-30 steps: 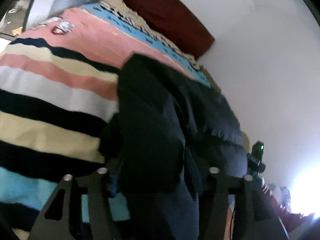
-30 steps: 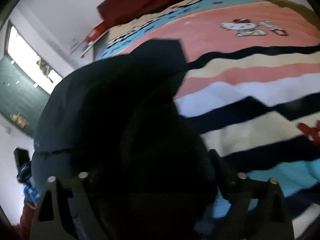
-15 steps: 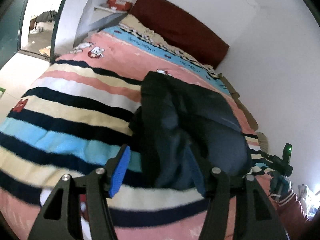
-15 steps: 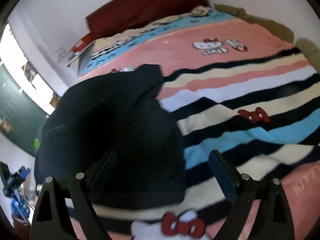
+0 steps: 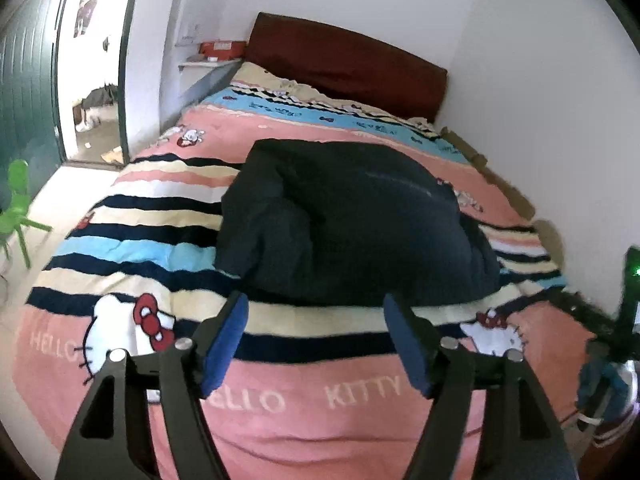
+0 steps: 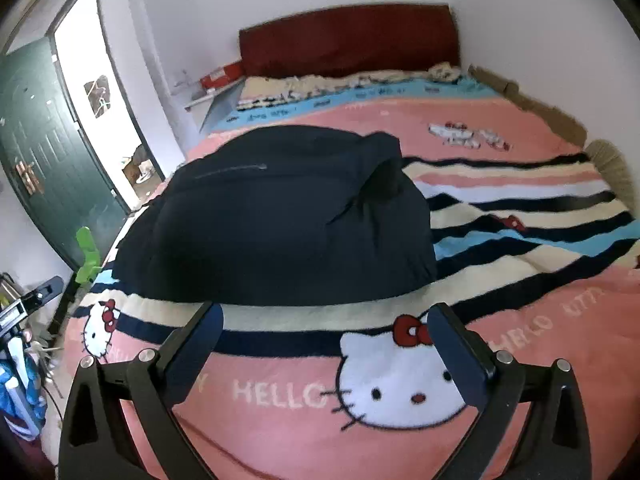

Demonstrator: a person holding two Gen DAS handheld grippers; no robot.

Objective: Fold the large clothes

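A dark navy jacket (image 5: 352,220) lies folded in a puffy heap in the middle of the bed (image 5: 280,400), over the striped part of the blanket. The right wrist view shows the same jacket (image 6: 276,216) with a zip line on top. My left gripper (image 5: 316,324) hangs above the bed's near end, short of the jacket, its jaws opening with nothing between them. My right gripper (image 6: 324,332) is likewise back from the jacket, over the cat print, jaws opening and empty.
The bed's pink striped blanket (image 6: 520,216) reaches a dark red headboard (image 6: 348,40) at the far wall. A green door (image 6: 44,152) and a doorway stand on the left. A small green chair (image 5: 18,208) is on the floor. A stand with a green light (image 5: 628,304) is at the right.
Both grippers have let go of the jacket, pulled back and risen away from it, and opened wider. The jacket now rests folded on the bed.
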